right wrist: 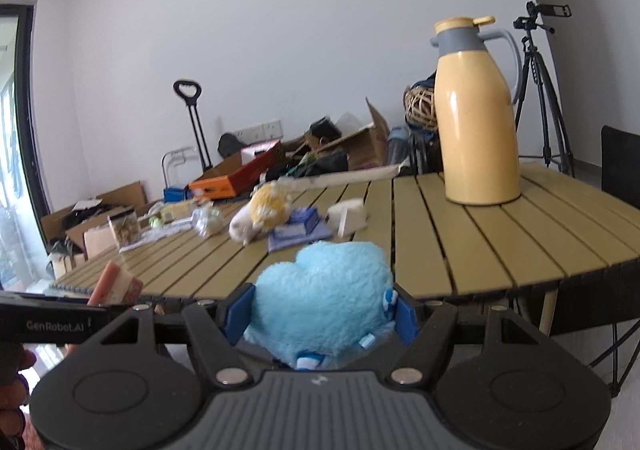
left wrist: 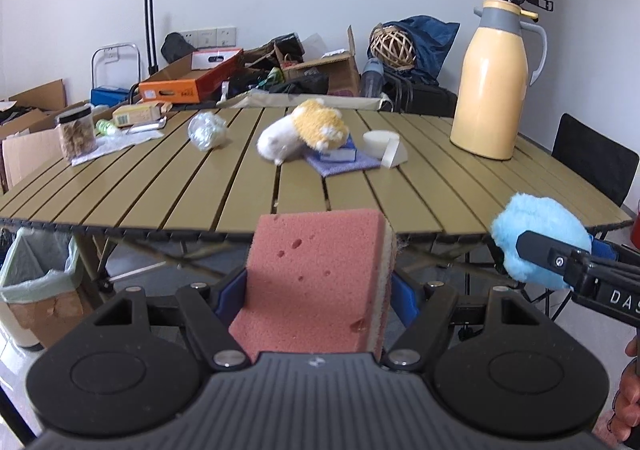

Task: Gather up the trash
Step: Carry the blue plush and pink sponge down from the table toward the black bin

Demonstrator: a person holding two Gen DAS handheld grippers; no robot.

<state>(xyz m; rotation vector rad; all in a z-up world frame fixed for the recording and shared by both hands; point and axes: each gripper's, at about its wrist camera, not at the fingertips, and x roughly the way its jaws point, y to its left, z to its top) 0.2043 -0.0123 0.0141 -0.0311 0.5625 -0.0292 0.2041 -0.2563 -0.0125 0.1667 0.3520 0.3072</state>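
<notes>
Two tongs are full: left tongs [left wrist: 316, 290] squeeze a pink sponge [left wrist: 316, 282], right tongs [right wrist: 320, 316] squeeze a fluffy blue heart toy [right wrist: 324, 298] (both held just off the counter [left wrist: 460, 178] edge).

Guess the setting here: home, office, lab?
Probably a spare room used for data recording: folding slat table, open cardboard boxes piled along the wall, and a camera on a tripod behind the thermos.

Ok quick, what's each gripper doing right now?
Left gripper: shut on the pink rectangular sponge.
Right gripper: shut on the fluffy blue heart-shaped plush.
</notes>
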